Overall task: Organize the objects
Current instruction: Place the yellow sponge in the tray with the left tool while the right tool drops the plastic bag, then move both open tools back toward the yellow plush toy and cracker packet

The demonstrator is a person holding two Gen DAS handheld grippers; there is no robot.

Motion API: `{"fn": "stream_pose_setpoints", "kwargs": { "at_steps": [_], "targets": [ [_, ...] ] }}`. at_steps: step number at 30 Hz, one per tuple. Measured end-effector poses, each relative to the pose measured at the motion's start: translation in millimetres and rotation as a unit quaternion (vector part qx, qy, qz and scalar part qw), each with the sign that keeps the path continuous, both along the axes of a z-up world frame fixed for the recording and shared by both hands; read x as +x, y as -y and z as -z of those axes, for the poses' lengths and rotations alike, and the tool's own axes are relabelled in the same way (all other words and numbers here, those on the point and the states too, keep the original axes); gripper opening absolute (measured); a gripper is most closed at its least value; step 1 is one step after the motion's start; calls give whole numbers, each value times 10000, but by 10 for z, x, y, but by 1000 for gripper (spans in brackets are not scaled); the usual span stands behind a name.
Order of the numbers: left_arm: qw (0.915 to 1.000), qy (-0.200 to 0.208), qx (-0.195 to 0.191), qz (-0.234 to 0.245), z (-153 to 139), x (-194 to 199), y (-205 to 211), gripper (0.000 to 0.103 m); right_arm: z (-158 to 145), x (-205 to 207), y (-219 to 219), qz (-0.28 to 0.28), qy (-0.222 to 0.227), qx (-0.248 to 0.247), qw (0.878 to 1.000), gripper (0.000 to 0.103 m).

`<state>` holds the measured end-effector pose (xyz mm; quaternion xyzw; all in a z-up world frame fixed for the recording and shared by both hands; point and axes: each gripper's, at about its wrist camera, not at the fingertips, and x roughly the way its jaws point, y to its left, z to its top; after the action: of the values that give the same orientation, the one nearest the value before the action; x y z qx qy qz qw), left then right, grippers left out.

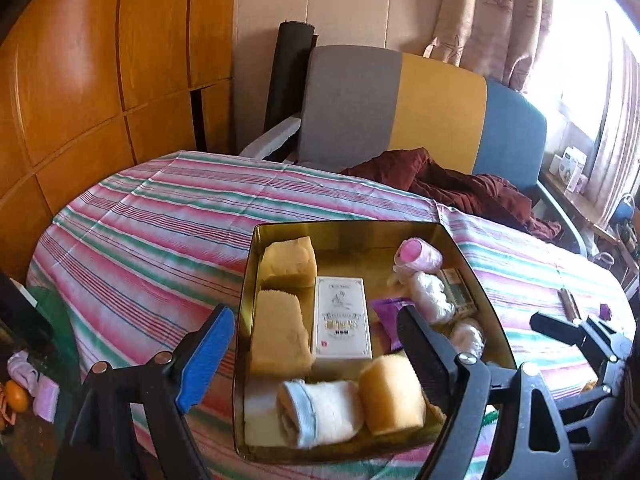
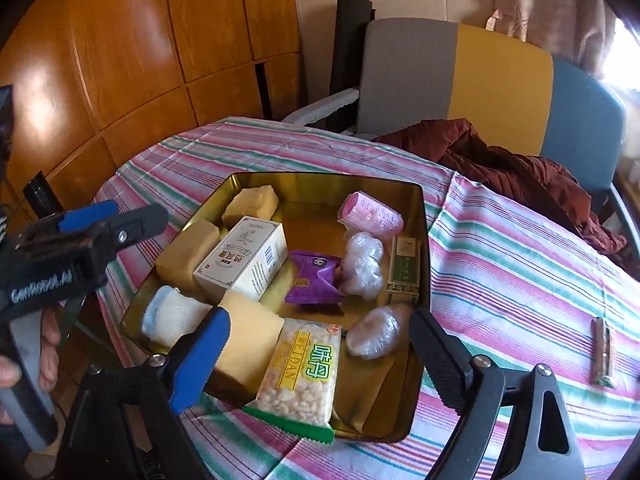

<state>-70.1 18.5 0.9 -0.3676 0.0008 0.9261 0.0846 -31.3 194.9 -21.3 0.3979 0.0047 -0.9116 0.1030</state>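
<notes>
Weidan snack packet lies over the gold tin's near rim, long axis pointing away, directly between the right gripper's spread, empty fingers; the left gripper, also spread, hovers farther left.

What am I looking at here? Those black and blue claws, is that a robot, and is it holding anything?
No robot: a person holds a two-finger clamp in each hand, each with a camera looking along its fingers. One picture is from the left gripper, the other from the right gripper; both stand open and hold nothing. On the striped tablecloth sits a gold tin with yellow sponges, a white box, a purple packet, a pink roll and a snack bag leaning over its near rim. A small wrapped stick lies outside.
</notes>
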Motion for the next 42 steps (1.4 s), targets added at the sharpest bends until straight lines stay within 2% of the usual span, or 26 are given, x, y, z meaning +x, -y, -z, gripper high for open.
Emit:
{"fn": "stream_pose_setpoints", "kwargs": {
  "at_steps": [15, 29, 36, 42],
  "targets": [
    [9996, -141, -46, 227, -77, 292, -117, 85, -96, 276, -265, 438, -121, -125, 9989, 97],
    [9972, -89, -127, 727, -70, 399, -440, 85, -42, 526, -872, 1166, -22, -160, 9930, 98],
    [9944, -14, -163, 1046, -48, 433, -660, 85, -2, 735, -1360, 1719, 89, -49, 9851, 98],
    [9905, 50, -176, 1365, -21, 445, -893, 85, 29, 998, -2041, 2634, 292, -72, 9642, 99]
  ]
}}
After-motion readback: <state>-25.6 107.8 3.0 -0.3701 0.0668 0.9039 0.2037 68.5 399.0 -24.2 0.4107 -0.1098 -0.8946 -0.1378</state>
